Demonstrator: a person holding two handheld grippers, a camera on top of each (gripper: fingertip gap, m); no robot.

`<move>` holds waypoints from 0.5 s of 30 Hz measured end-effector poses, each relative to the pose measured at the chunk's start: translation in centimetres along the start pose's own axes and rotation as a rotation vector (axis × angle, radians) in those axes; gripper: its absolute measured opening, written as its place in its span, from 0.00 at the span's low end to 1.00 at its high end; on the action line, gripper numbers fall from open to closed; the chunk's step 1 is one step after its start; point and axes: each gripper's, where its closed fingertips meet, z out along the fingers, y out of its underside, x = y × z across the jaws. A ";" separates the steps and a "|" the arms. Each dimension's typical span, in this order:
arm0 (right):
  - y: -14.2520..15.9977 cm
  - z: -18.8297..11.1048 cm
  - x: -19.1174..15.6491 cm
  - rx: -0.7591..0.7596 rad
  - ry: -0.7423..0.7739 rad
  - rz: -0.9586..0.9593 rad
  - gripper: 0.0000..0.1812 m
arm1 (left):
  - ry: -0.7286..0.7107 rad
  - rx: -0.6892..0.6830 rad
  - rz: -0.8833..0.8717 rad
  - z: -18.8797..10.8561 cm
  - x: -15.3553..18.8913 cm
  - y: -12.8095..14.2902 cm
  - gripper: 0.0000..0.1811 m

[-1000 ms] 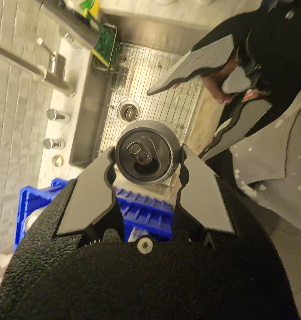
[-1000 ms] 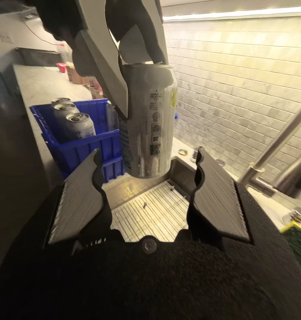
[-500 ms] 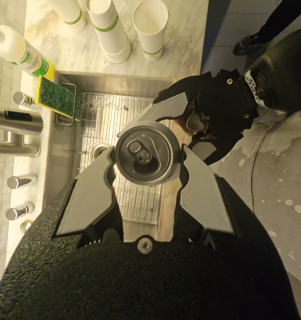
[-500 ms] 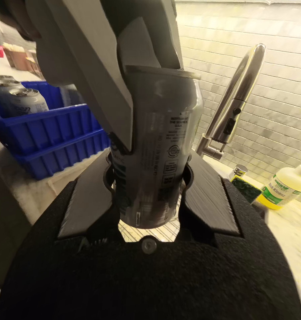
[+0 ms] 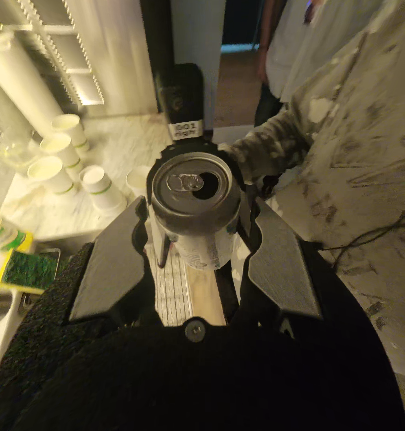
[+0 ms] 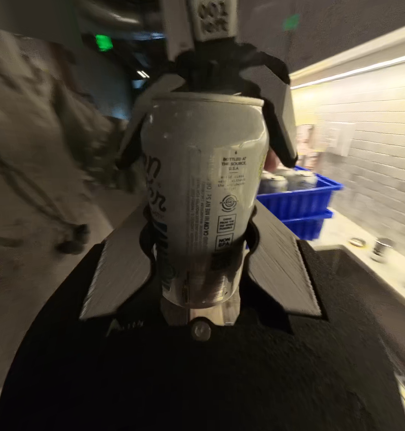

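Observation:
A silver drink can (image 5: 192,186) with an open top stands upright in the air over the sink. My right gripper (image 6: 200,219) is shut on the lower body of the can (image 6: 203,186). My left gripper (image 5: 199,210) is around the can's top rim from above, with its jaws a little wider than the can and a small gap on the right side. In the right wrist view the left gripper (image 6: 207,162) splays around the can's top. One of the right gripper's fingers (image 5: 160,245) shows beside the can in the left wrist view.
A blue crate (image 6: 297,203) with several cans stands on the counter beyond the sink basin (image 6: 350,263). Paper cups (image 5: 50,172) stand on the marble counter, a green sponge (image 5: 29,268) at the sink's edge, and a wire grid (image 5: 171,291) below. A person's sleeve (image 5: 266,151) is close on the right. Spacing between my two grippers at the tips: around 5 cm.
The right gripper closed on the can's lower body. The left gripper's jaws widened slightly and its view tilted up from the sink toward the counter and room.

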 end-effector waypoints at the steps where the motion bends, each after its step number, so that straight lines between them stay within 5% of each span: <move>1: -0.4 0.0 -0.8 -0.007 -0.072 0.008 0.43 | 0.017 0.029 0.020 0.1 0.4 -0.3 0.48; 7: -2.1 -0.3 -4.4 -0.028 -0.396 0.074 0.43 | 0.095 0.173 0.084 0.7 2.7 -2.3 0.44; 15: -1.9 0.0 -3.0 -0.051 -0.326 0.107 0.48 | -0.001 0.188 0.110 -0.1 1.8 -2.3 0.42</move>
